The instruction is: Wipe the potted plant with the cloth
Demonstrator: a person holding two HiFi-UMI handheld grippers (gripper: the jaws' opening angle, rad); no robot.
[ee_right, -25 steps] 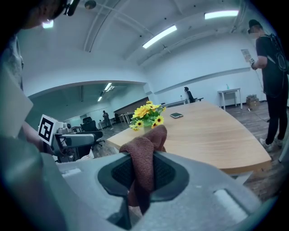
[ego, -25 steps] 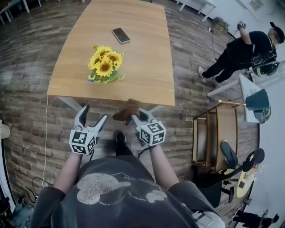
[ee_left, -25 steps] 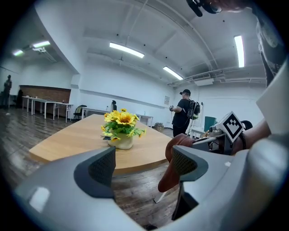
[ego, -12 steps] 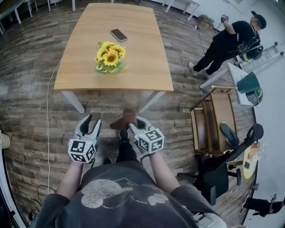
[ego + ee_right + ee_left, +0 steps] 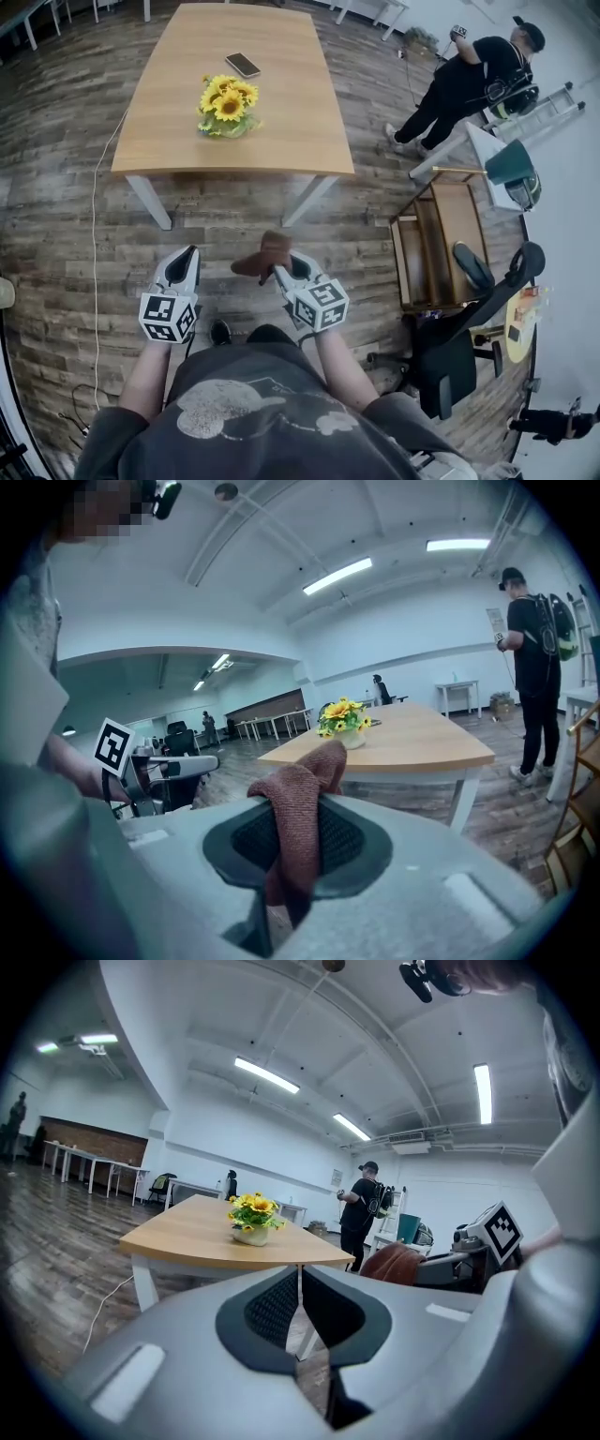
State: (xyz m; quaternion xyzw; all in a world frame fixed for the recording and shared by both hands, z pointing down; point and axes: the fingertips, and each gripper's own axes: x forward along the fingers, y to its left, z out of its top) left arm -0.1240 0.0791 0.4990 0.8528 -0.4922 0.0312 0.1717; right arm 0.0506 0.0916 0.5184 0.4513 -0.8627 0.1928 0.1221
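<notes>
Brown cloth in right tool

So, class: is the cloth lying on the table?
No, the cloth is pinched in the right gripper, short of the table.

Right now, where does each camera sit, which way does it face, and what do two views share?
Head view: on the person's head, facing steeply down at floor, table and potted plant; shows shirt, forearms, left tongs, right tongs.
Left gripper view: on the left tongs, along its shut jaws toward the table; right tongs visible.
Right gripper view: on the right tongs, along jaws clamping the cloth, toward the table.
Shared: both gripper views show the potted plant and a bystander.
</notes>
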